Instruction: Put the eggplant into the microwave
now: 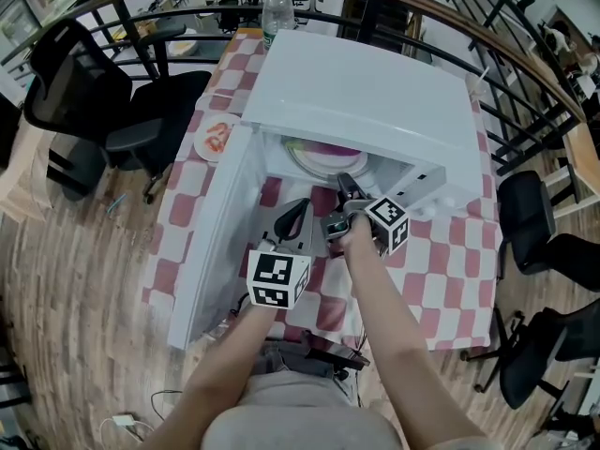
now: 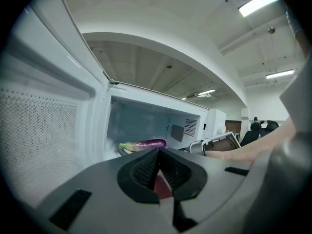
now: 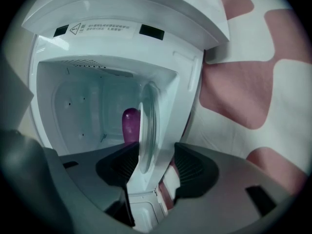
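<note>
eggplant: lying on the glass plate inside the microwave | right tool: you are holding it wide open, empty, at the microwave's mouth | left tool: you are holding it closed, empty, in front of the microwave

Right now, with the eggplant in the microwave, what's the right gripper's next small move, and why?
Probably draw the right gripper back out of the microwave opening. The eggplant already lies inside on the glass plate, the jaws stand apart and grip nothing, and the door is open, so clearing comes first.
</note>
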`<state>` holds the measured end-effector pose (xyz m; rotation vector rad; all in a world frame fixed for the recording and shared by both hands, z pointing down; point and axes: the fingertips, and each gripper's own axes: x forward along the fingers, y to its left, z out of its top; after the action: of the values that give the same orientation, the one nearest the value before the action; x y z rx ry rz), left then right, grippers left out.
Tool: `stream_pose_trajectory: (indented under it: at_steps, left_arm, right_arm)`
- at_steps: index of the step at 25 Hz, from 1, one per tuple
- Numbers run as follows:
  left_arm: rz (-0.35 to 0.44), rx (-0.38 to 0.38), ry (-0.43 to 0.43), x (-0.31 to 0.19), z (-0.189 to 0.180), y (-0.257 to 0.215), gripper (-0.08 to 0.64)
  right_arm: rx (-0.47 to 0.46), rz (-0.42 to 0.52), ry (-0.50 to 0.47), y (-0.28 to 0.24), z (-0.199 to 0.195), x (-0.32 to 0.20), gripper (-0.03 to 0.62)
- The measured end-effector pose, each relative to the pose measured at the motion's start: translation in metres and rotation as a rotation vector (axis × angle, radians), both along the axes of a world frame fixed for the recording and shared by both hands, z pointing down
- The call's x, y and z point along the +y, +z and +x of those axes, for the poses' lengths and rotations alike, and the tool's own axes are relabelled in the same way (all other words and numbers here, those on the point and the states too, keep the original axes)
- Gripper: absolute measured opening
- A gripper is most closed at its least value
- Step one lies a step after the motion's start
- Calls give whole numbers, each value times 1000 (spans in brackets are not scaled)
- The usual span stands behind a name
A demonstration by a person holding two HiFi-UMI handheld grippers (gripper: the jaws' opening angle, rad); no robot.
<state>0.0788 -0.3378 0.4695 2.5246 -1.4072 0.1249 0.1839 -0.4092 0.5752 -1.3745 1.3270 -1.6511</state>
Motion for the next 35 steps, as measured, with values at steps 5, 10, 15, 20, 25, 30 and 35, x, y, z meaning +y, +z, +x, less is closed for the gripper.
stream_pose_trajectory:
  at_steps: [5, 10, 15, 20, 25, 30, 35]
  left_arm:
    - [-1, -4, 11, 1, 3, 1, 4]
    - [-6, -3, 17, 3, 3, -1, 4]
    - [-2, 2, 25, 7, 4, -7, 3]
    - [8, 15, 34, 11, 3, -14, 3]
    - [13, 18, 50, 14, 8, -15, 3]
    - [27, 15, 66, 18, 13, -20, 4]
    - [36, 13, 82, 24, 19, -20, 4]
  right_arm:
    - [1, -6, -1, 2, 2, 3, 242]
    - [14, 25, -20, -13, 1, 8, 244]
    - [66, 38, -63, -22, -2, 28, 244]
    - [96, 78, -84, -34, -5, 47, 235]
    - [58, 115, -62, -48, -4, 68, 188]
    - [47, 178, -10, -61, 1, 90, 158]
    - [2, 207, 80, -56, 19, 107, 117]
